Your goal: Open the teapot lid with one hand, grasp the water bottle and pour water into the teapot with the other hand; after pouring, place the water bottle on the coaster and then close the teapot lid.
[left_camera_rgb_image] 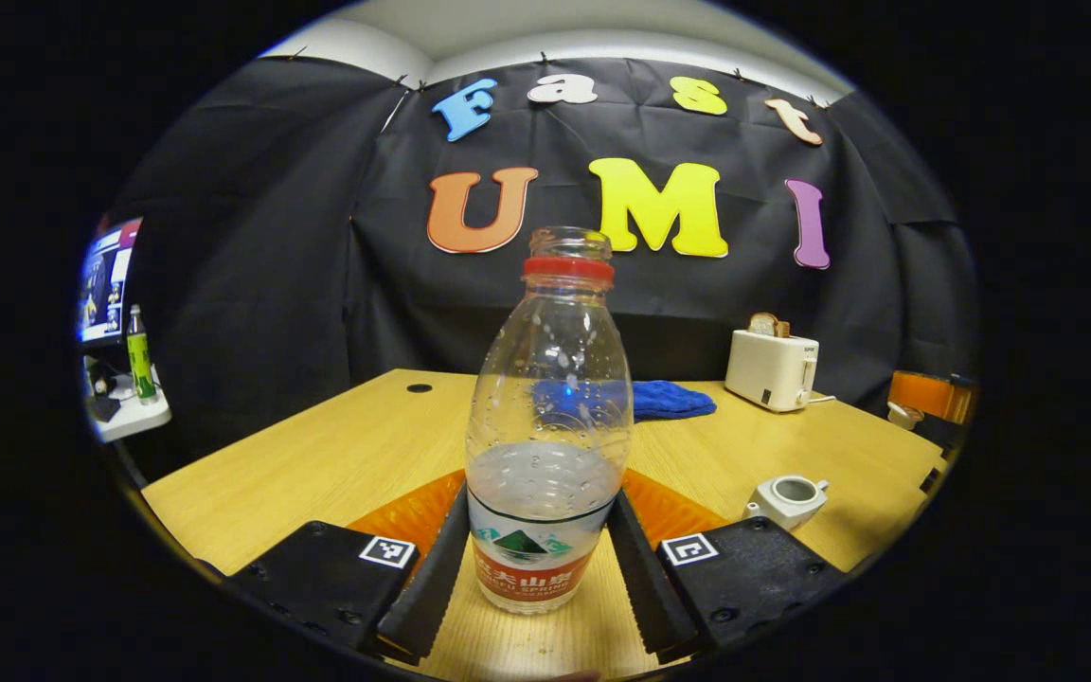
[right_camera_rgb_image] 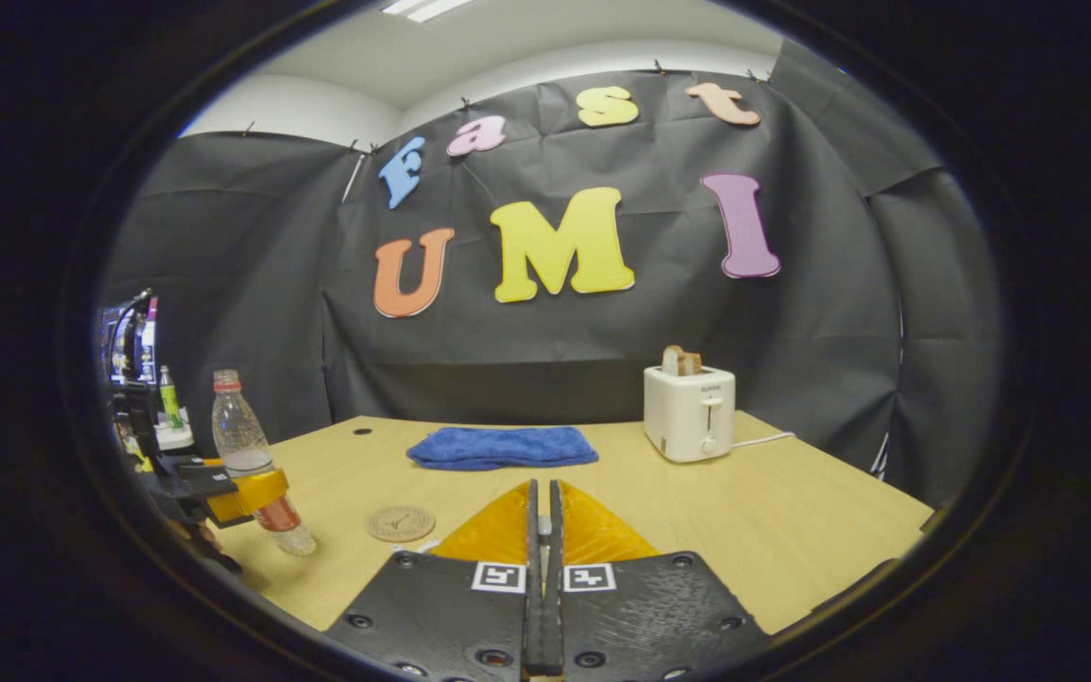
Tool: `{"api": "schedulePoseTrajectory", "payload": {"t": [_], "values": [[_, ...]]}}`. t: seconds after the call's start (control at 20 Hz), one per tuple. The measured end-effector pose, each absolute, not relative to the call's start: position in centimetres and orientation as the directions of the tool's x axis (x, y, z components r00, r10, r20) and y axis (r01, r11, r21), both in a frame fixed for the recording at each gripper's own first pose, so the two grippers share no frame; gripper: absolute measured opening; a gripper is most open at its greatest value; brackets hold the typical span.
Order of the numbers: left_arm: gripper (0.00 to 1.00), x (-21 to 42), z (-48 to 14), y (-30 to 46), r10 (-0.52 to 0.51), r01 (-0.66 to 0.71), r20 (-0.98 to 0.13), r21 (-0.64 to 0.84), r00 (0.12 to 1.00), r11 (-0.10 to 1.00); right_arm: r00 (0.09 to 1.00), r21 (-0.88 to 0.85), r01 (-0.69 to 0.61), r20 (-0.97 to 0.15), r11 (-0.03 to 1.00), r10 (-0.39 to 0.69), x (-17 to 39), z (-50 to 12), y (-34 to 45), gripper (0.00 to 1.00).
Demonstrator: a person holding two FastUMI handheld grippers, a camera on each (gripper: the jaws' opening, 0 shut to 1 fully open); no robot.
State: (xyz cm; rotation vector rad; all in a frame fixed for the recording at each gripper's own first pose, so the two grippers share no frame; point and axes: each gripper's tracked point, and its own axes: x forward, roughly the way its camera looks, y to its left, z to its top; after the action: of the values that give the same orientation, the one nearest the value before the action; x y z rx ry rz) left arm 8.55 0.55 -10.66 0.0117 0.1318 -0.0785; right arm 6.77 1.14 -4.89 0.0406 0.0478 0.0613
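Left tongs point(left_camera_rgb_image: 545, 568) grasp clear plastic water bottle point(left_camera_rgb_image: 545, 445), uncapped, upright on light wooden bench point(left_camera_rgb_image: 337, 455). Right tongs point(right_camera_rgb_image: 542, 568) clenched, empty. White lidless teapot point(left_camera_rgb_image: 785, 498) right; round cork coaster point(right_camera_rgb_image: 401, 523) near bottle.

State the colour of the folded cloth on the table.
Blue: the folded cloth shows best in the right gripper view.

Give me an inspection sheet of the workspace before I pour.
Surface: wooden table, no spills seen.
Job's things: water bottle uncapped, partly full; teapot lidless; coaster unoccupied.
Clutter: blue cloth; toaster holding bread.
Grippers: left tongs grip the water bottle; right tongs closed.
Cables: toaster cord runs along the table.
Surroundings: black cloth wall; side shelf with green bottle.
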Motion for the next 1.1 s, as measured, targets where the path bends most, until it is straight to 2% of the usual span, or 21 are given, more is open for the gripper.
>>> {"api": "schedulePoseTrajectory", "payload": {"t": [0.2,0.45,0.65,0.8,1.1], "values": [[0.79,8.0,-9.0,-0.2,-0.058,0.077,-0.121,0.160,0.991,0.984,0.997,0.047,-0.053,-0.053,0.997,0.056,6.8,-4.6,-0.1,0.00],[0.78,7.8,-8.3,-2.2,-0.073,0.129,-0.163,0.369,0.984,0.920,0.997,0.058,-0.027,-0.067,0.998,0.031,7.2,-4.5,-2.0,0.00],[0.78,7.6,-8.2,-2.5,-0.040,0.126,-0.161,0.566,0.986,0.815,0.996,0.074,-0.019,-0.081,0.997,0.025,7.3,-4.8,-2.8,0.00],[0.78,7.7,-9.2,-2.5,-0.023,0.160,-0.217,0.640,0.976,0.751,0.995,0.070,-0.014,-0.094,0.997,0.020,7.6,-5.2,-3.0,0.00],[0.77,9.8,-9.6,-2.6,0.032,0.177,-0.228,0.828,0.973,0.532,0.996,0.040,-0.007,-0.085,0.999,0.010,7.4,-4.9,-3.2,0.00]]}}
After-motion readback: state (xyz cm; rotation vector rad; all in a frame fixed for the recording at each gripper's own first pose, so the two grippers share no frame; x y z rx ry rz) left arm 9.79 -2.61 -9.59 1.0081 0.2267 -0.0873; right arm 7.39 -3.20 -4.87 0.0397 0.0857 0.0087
